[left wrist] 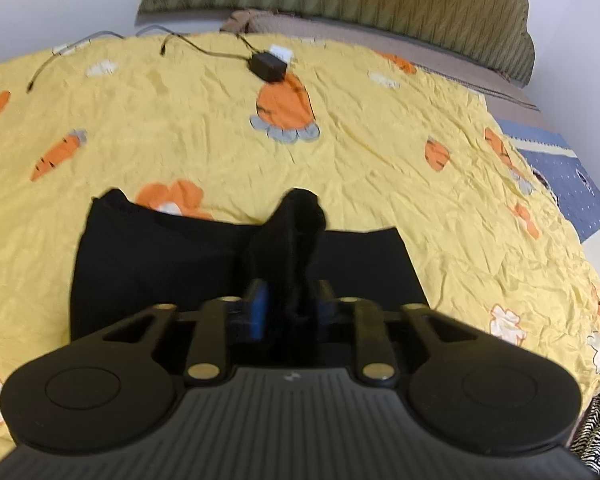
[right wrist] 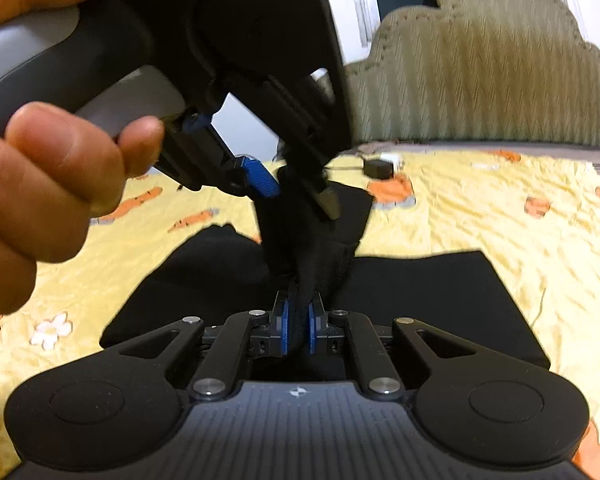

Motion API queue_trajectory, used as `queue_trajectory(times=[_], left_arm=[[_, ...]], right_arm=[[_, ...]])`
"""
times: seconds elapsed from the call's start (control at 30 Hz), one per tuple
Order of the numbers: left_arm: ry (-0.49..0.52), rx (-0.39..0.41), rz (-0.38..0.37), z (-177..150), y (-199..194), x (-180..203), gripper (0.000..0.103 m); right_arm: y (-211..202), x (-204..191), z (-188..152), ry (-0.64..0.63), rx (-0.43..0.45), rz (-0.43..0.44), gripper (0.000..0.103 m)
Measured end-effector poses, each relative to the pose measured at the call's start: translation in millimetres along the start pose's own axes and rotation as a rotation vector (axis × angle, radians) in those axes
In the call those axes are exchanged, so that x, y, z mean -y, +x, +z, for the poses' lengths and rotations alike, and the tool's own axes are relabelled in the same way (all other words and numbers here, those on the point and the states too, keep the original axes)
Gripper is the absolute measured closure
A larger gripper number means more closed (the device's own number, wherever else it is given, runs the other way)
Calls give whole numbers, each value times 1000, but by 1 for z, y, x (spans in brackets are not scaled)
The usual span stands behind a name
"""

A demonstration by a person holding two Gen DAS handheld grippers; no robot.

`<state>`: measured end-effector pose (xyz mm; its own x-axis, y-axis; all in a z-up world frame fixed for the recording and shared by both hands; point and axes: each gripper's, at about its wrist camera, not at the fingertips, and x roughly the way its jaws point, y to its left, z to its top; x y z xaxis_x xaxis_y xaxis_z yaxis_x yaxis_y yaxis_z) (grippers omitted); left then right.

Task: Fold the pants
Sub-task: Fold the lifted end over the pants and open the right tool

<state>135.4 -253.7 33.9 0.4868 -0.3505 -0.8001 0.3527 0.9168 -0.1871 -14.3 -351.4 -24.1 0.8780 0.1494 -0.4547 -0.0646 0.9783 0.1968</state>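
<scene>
The black pants (right wrist: 440, 292) lie on the yellow bedspread (left wrist: 380, 168), a raised fold clamped in the right gripper (right wrist: 298, 324) and standing between the parted left gripper (left wrist: 288, 312) fingers.

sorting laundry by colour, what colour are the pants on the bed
Plain black pants, clearest in the left wrist view against the yellow carrot-print bedspread.
</scene>
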Motion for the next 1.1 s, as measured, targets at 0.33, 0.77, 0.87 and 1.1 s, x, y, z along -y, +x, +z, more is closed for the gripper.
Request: queue_trajectory(times=[0.33, 0.77, 0.87, 1.1], left_arm=[[37, -15, 17, -3, 15, 10, 25], [70, -27, 38, -4, 23, 14, 16], [71, -26, 42, -4, 23, 12, 16], [71, -7, 44, -5, 18, 9, 12]], right_arm=[[6, 12, -11, 70, -84, 3, 92], [4, 61, -20, 509, -152, 53, 74], [6, 76, -26, 647, -152, 78, 74], [5, 86, -23, 729, -139, 58, 53]])
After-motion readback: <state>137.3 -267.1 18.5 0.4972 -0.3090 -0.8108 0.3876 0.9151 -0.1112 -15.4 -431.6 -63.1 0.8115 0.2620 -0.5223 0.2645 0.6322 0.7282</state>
